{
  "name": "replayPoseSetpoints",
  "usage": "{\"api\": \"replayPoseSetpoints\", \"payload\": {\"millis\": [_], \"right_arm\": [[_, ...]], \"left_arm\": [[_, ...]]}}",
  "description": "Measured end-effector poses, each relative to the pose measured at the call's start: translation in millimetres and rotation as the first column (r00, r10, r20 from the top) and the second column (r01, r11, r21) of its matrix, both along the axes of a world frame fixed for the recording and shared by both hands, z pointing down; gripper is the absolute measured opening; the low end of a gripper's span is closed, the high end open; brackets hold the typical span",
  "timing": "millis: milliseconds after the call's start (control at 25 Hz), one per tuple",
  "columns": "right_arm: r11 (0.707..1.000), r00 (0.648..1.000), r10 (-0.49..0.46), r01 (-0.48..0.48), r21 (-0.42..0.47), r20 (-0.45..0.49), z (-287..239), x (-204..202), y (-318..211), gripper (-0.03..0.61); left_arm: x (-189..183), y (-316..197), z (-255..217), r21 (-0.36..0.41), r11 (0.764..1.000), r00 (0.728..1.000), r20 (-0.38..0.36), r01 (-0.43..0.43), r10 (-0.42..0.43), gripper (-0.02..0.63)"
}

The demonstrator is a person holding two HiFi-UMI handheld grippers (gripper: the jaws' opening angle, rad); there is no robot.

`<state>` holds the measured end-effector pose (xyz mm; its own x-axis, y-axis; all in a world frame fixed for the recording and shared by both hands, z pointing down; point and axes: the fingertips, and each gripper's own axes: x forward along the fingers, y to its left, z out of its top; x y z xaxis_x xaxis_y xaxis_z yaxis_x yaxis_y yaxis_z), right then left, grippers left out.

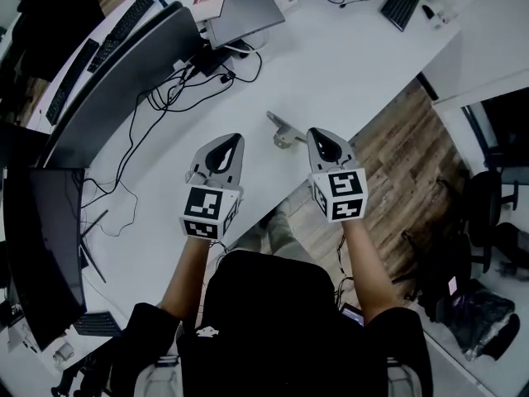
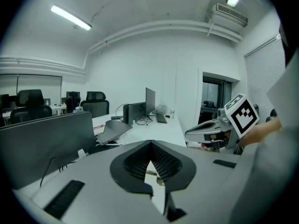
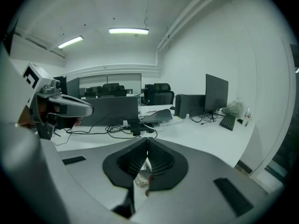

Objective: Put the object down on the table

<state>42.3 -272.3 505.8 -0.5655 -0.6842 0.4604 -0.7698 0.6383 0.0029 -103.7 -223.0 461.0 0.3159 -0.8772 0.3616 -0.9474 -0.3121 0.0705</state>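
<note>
A small grey metal object (image 1: 283, 132) with a thin arm lies on the white table (image 1: 347, 64) near its front edge. My left gripper (image 1: 229, 141) hovers just left of it and my right gripper (image 1: 319, 136) just right of it; neither touches it. Both stand shut with nothing between their pads. In the left gripper view the object (image 2: 153, 174) shows small through the slot below the closed jaw tips of the left gripper (image 2: 150, 144). The right gripper view shows the object (image 3: 139, 177) the same way below the right gripper (image 3: 147, 141).
A large dark monitor (image 1: 124, 77) with tangled cables (image 1: 186, 85) stands at the back left. A half-open laptop (image 1: 241, 8) and a keyboard (image 1: 401, 5) lie farther back. The table edge runs diagonally, with wooden floor (image 1: 397, 164) to the right.
</note>
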Motion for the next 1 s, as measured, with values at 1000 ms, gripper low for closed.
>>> {"api": "replayPoseSetpoints", "payload": {"millis": [1000], "right_arm": [[0.951, 0.987, 0.063, -0.105, 0.289, 0.15, -169, 33, 19, 0.025]], "left_arm": [[44, 5, -132, 0.282, 0.954, 0.994, -0.017, -0.101, 0.11, 0.014]]}}
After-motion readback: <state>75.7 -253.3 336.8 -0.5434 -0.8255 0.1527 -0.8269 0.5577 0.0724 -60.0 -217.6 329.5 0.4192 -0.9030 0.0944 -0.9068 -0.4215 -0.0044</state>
